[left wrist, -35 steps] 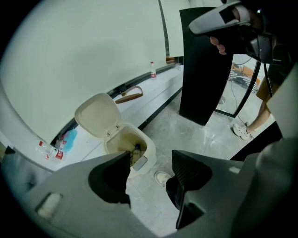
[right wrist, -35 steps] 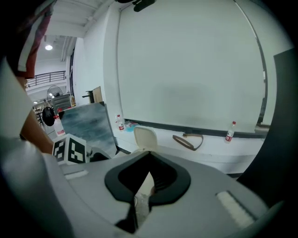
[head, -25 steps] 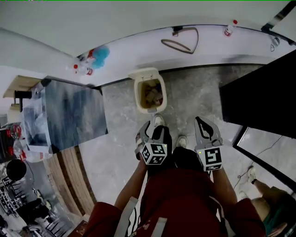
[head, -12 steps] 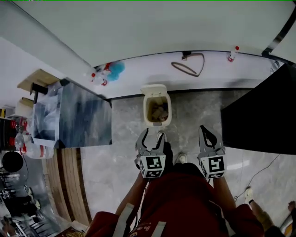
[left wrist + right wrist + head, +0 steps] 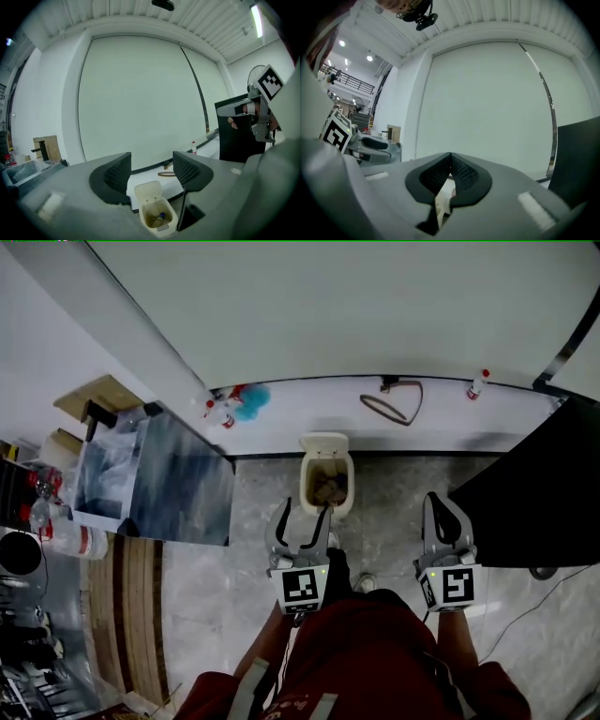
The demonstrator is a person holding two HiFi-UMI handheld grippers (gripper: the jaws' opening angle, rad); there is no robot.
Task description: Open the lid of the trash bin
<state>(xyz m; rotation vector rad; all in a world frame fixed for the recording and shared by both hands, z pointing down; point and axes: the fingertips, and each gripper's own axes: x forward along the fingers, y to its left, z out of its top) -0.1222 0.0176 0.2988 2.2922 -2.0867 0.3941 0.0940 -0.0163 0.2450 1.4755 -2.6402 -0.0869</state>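
Note:
A cream trash bin (image 5: 326, 486) stands on the grey floor against the wall ledge, its lid (image 5: 324, 442) tipped up and back, rubbish showing inside. My left gripper (image 5: 303, 517) hangs open just in front of it, nothing between its fingers. From the left gripper view the bin (image 5: 155, 216) lies below and between the spread jaws of that gripper (image 5: 151, 172), with the lid (image 5: 147, 190) raised. My right gripper (image 5: 439, 504) is held to the right of the bin, shut and empty. Its closed jaws fill the right gripper view, where that gripper (image 5: 450, 174) blocks most of what lies below.
A grey cabinet (image 5: 164, 486) stands to the left, a black cabinet (image 5: 539, 498) to the right. The white ledge (image 5: 441, 413) behind the bin carries spray bottles, a blue item (image 5: 251, 399) and a brown loop (image 5: 392, 404). Wooden planks (image 5: 131, 615) run along the left.
The view has swung so the bin sits lower and closer to the left gripper. Both grippers have lifted forward. The lid stays up throughout.

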